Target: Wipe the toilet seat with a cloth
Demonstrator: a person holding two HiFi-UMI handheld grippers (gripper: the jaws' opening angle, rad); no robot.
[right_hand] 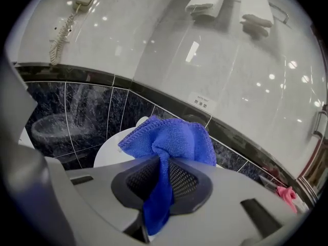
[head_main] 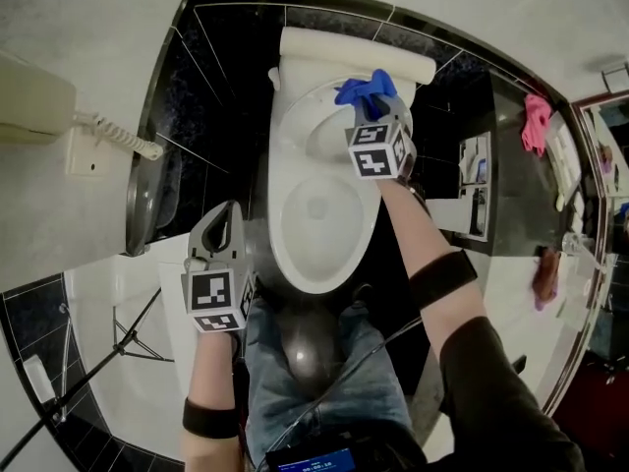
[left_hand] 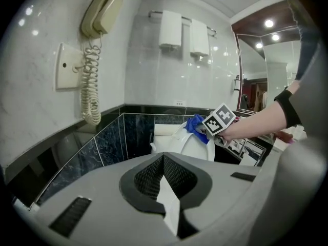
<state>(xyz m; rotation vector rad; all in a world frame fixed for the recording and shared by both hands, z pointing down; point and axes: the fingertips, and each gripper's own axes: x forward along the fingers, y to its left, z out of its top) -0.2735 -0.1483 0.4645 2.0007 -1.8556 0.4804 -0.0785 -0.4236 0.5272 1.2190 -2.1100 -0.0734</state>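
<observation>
Where the cloth is sitting: bunched in the right tool, whose jaws are pinching it, over the rear of the toilet seat.
Left tool: hanging beside the bowl's front, jaws together, carrying nothing.
Wiping well: likely by pressing the loose folds flat and following the ring's curve.
Textures: fluffy blue microfibre, stitched edge; glossy white oval seat.

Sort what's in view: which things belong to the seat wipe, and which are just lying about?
Job:
- blue cloth, clamped in the right gripper
- toilet seat

Lying about:
- wall phone
- towels on the rail
- pink cloth
</observation>
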